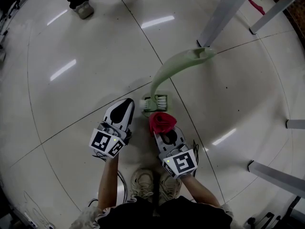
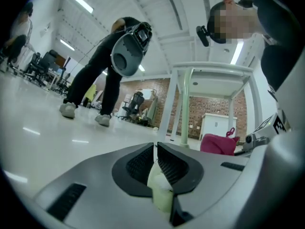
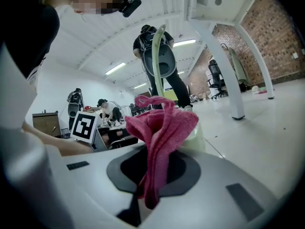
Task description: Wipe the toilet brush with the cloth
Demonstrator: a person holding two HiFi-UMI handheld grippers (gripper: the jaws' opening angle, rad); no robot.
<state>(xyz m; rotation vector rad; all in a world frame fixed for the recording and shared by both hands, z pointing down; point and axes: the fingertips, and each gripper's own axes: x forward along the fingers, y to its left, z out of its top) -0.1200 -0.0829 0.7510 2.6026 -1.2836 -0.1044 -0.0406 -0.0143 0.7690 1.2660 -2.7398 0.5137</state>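
Observation:
The pale green toilet brush (image 1: 174,66) stands on its bristle head on the floor, and its curved handle rises toward a table leg. My left gripper (image 1: 129,101) is at the head's left side. In the left gripper view it (image 2: 156,147) is shut, with a pale green piece of the brush (image 2: 159,192) pinched between the pads. My right gripper (image 1: 162,130) is shut on a bunched red cloth (image 1: 162,121) just in front of the brush head. In the right gripper view the cloth (image 3: 162,128) stands up from the jaws, with the brush handle (image 3: 156,51) behind it.
White table legs (image 1: 221,13) rise behind the brush, and more frame bars (image 1: 276,175) lie at the right. A second person's shoes (image 1: 85,8) are at the far edge of the tiled floor. My own shoes (image 1: 143,182) are just behind the grippers.

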